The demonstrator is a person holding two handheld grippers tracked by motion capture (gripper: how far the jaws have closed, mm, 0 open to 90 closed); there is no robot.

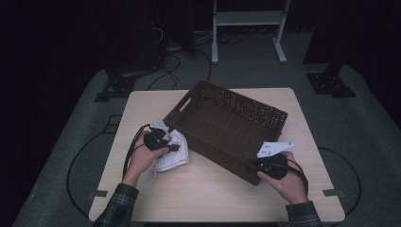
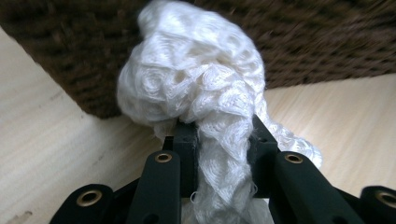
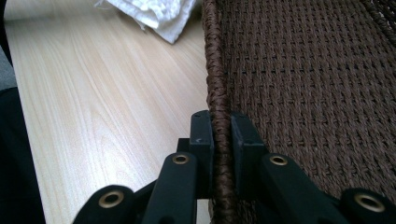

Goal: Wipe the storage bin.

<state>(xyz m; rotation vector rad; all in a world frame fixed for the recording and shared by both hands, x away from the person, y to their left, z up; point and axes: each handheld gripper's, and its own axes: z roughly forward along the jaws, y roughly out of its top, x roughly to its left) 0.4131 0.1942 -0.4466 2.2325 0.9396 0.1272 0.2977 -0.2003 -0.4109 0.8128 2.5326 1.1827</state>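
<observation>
Right tongs [image 3: 220, 133] pinching basket [image 1: 246, 111] rim, left tongs [image 2: 219, 140] gripping cloth [image 2: 196, 88]

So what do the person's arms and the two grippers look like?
Both sleeves are dark plaid. Each gripper is black: the left gripper trails a black cable, and the right gripper carries a pale three-cornered plate. Up close, the black jaws have brass-ringed holes.

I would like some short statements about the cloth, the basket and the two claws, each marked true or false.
1. The left claw is shut on the white cloth. True.
2. The cloth lies inside the basket. False: it is outside, on the table beside the basket.
3. The right claw is shut on the basket rim. True.
4. The basket holds several things. False: it looks empty.
5. The basket is blue plastic. False: it is brown wicker.
</observation>
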